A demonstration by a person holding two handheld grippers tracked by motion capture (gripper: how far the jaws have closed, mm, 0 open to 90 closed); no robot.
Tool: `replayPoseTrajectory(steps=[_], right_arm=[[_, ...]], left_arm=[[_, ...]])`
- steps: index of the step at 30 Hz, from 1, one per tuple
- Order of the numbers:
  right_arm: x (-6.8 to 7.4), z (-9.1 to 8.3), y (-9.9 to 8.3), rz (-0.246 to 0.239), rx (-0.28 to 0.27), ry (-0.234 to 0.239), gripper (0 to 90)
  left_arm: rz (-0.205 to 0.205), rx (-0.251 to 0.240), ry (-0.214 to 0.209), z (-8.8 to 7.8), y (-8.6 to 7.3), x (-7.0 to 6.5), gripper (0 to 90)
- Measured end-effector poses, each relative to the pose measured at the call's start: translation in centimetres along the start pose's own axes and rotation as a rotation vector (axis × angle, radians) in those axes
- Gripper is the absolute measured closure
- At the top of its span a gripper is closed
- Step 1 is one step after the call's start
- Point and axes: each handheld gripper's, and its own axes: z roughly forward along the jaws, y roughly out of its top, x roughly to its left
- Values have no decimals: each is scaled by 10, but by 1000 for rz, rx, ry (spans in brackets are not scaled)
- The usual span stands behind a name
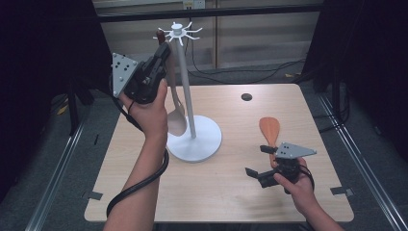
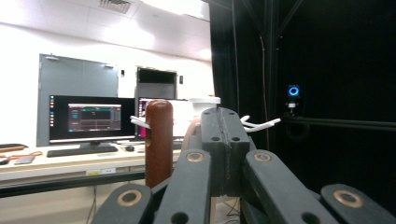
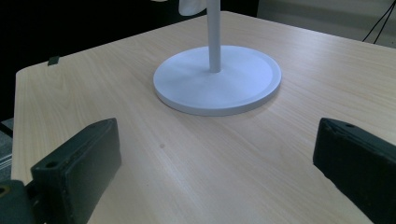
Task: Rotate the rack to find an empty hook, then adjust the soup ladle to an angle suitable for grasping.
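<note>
Raised beside the tall white hook-topped stand [image 1: 185,86], the left gripper [image 1: 163,50] is pressed together beside the dark end of a pale wooden spoon [image 1: 176,113] – stiff, light, probably best pinched at its slim handle – while the right gripper [image 1: 256,161] rests spread wide on the table.

A light wooden table [image 1: 226,192] has a small dark round hole [image 1: 247,97] near its far edge. An orange spatula [image 1: 270,130] lies flat at its right side. Beyond, a desk [image 2: 56,163] carries two lit monitors [image 2: 91,119] and a keyboard [image 2: 81,150].
</note>
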Motion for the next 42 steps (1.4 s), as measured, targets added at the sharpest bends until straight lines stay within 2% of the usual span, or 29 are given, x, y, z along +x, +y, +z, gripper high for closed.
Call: replayPoseTrajectory(steps=[7,12,14,20,21,29,32,36,40,42], right_arm=[[0,1,0,-4,4,1,7],[0,1,0,-6,3,-3,6],[0,0,0,-7,2,-2,7],[0,0,0,-7,2,1,7],[0,0,0,-9,2,-1,7],[0,0,0,-12,4,-3,7],[0,0,0,-10,7,-4,7],[0,0,0,-14,8,-7,7],[-1,-2,-1,-10,8,-12,7],[-2,-2,-1,-7,7,-17,7]], left_arm=[[8,-1,-5,-3,-2,-2,895],[37,10,-22,-9,-7,-5,856],[32,11,-21,-10,-8,-6,841],[42,40,-25,-19,-23,-8,777],[55,56,-28,-22,-28,-9,761],[71,114,-59,-32,-51,-13,658],[58,134,-67,-35,-61,-14,611],[52,169,-84,-38,-75,-15,470],[54,196,-92,-41,-83,-15,441],[39,212,-94,-44,-92,-16,415]])
